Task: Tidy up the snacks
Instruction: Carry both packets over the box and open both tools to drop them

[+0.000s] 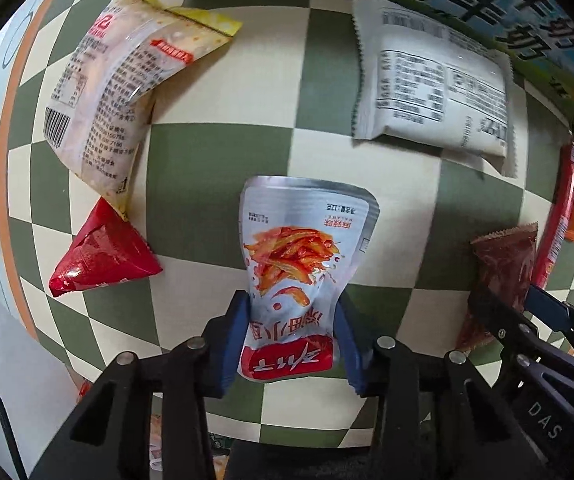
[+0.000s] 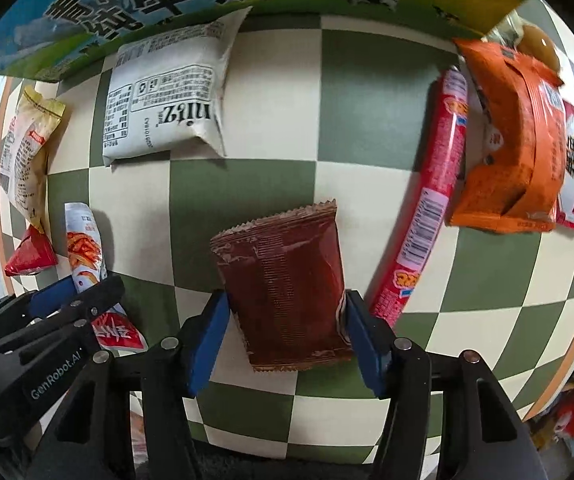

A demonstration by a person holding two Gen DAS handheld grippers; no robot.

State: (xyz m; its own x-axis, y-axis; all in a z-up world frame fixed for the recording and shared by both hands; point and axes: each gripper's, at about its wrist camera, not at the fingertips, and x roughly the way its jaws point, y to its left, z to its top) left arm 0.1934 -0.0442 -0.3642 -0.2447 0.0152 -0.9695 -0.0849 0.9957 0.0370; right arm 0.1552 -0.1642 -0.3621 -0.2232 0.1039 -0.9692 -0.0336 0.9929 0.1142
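Observation:
A silver pouch (image 1: 291,248) printed with red chilli strips lies on the green-and-cream chequered cloth (image 1: 215,160). My left gripper (image 1: 293,304) is shut on it, its blue pads pinching the pouch's waist. A dark brown ridged packet (image 2: 283,280) sits between the blue pads of my right gripper (image 2: 286,300), which touch both its side edges; its right edge curls at the pad. In the right wrist view the left gripper (image 2: 87,292) and silver pouch (image 2: 83,248) are at the lower left. The left wrist view shows the brown packet (image 1: 503,272) at the far right.
A white packet (image 2: 167,100) lies against a blue-green milk carton (image 2: 147,4) at the back. A pale yellow-edged bag (image 1: 103,92) and a red triangular pack (image 1: 103,256) lie left. On the right are a red sausage stick (image 2: 435,192) and an orange pack (image 2: 515,148).

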